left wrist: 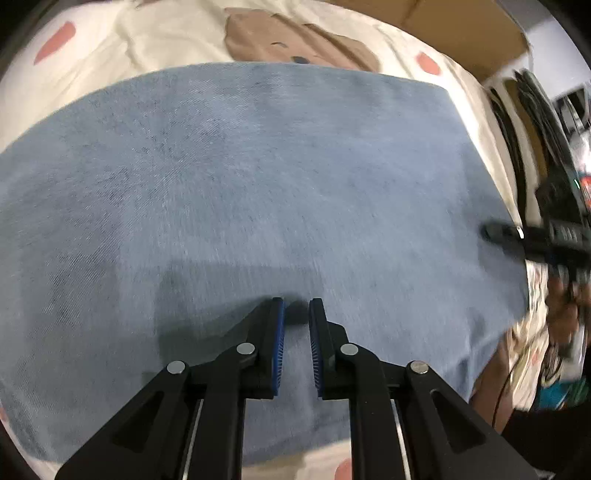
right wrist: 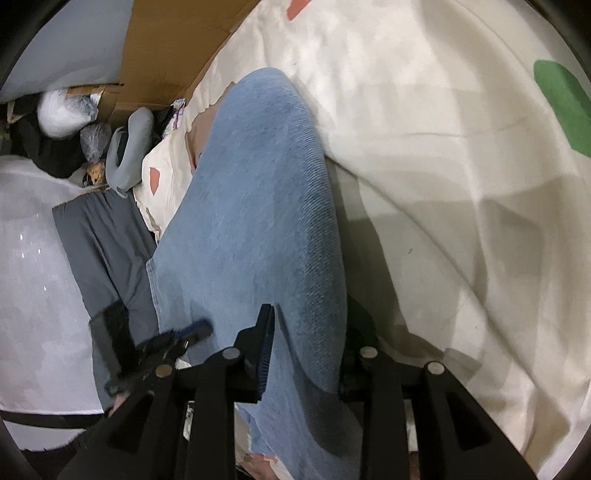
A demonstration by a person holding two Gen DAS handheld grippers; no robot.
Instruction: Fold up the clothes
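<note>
A pale blue denim garment (left wrist: 258,177) lies flat, apparently folded, on a cream bedsheet printed with coloured spots and a brown bear (left wrist: 177,37); it looks soft yet weighty, best pinched at a doubled edge. The left gripper (left wrist: 296,314) hovers above its near part, jaws almost together, gripping nothing; the right gripper (right wrist: 308,321) straddles the denim's edge, whether pressing I cannot tell.

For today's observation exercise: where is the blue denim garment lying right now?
The blue denim garment lies flat on the cream patterned bedsheet, filling the left wrist view; in the right wrist view it runs between the right gripper's fingers.
</note>
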